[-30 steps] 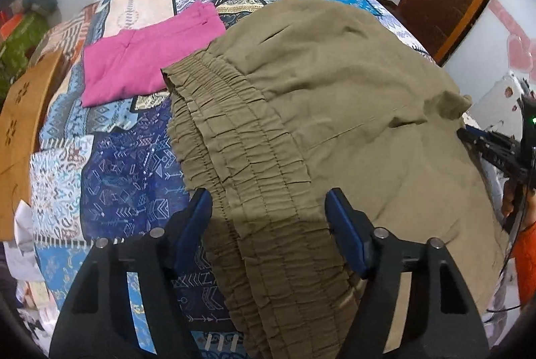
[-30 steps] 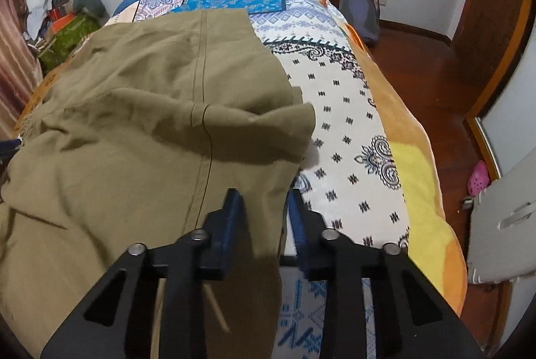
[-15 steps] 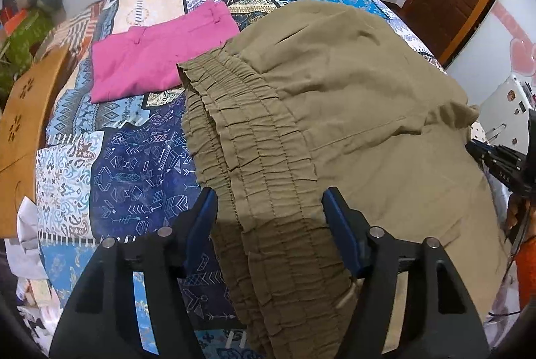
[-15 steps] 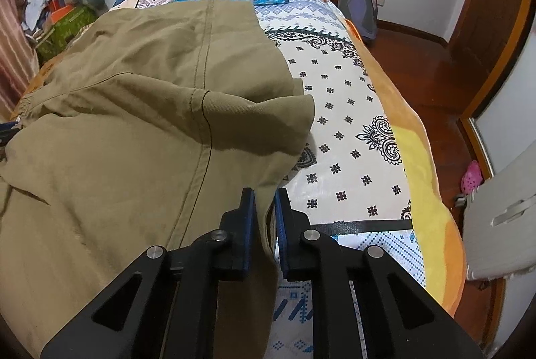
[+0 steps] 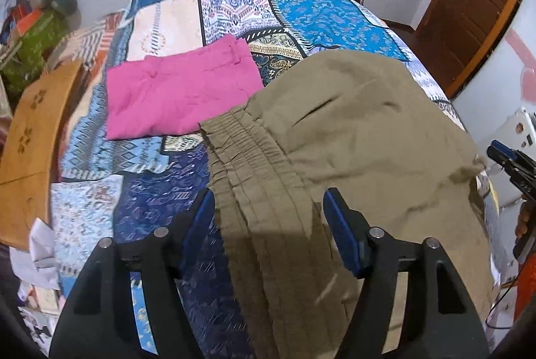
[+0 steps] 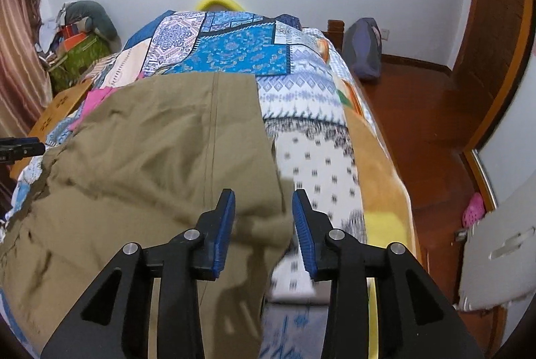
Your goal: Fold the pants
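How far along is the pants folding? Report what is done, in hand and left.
Done: pink pants lie folded flat on the patchwork bedspread, and the olive pants look doubled over once. In hand: nothing gripped; the left gripper is open over the elastic waistband, and the right gripper's jaws are opening, clear of the cloth. Left: probably another fold and smoothing the rumpled edge.

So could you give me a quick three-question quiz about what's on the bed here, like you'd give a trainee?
1. True or false: the pink garment lies on top of the olive pants.
2. Which end of the pants lies under the left gripper: A hem, B elastic waistband, C pocket?
3. Fill in: the right gripper fingers are ____ the cloth.

Key: 1 false, beside them. 2 B. 3 opening off.
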`<state>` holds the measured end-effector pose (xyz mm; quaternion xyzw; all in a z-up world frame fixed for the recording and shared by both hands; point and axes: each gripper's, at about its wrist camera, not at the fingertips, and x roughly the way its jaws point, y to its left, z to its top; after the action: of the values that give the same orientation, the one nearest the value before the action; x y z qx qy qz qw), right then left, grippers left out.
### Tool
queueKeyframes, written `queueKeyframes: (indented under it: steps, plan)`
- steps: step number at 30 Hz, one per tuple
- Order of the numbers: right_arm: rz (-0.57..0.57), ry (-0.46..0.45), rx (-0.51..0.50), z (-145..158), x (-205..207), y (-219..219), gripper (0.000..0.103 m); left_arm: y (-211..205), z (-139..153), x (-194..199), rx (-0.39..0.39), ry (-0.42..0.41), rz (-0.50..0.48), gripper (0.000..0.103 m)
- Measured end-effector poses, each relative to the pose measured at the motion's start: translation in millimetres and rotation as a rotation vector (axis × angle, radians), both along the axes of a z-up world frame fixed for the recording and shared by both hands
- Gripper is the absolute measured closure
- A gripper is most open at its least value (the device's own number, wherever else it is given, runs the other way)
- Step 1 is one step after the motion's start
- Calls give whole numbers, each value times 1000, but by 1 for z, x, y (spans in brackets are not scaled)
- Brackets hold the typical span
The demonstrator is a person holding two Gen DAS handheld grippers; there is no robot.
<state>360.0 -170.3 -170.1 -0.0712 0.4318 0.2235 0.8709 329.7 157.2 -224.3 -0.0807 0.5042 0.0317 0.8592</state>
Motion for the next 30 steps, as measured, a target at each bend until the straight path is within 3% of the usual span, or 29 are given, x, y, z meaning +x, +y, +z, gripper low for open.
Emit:
queueKeyframes:
  steps: [3,7,9,12,14,15,16,19,21,30]
  plan:
    - [17,50,-17,-21,23,12,58,3,-15,11,-28,32,-5,33]
    - [32,147,-47,-55,41,24,59,5,-36,21,-55,86,0,33]
    - [34,163,0,-57,42,22,70,6,-38,21,-68,88,2,33]
    - [55,120,-29,-55,37,26,84,3,-38,23,-58,75,0,43]
    - [64,84,-75,-57,33,29,87,-4,-35,24,-19,62,-1,48]
    - [70,68,-91,-58,31,29,88,-11,-34,25,5,56,-20,60]
    - [73,46,-113,-58,29,31,89,-16,-33,25,22,56,-34,65]
    - [66,8,-154,-57,24,31,91,-34,-27,26,126,37,-74,68]
    - [59,-12,-181,-59,22,27,91,-37,-26,24,148,36,-94,69]
    - [34,37,-168,-64,28,22,91,-19,-34,22,104,56,-94,61]
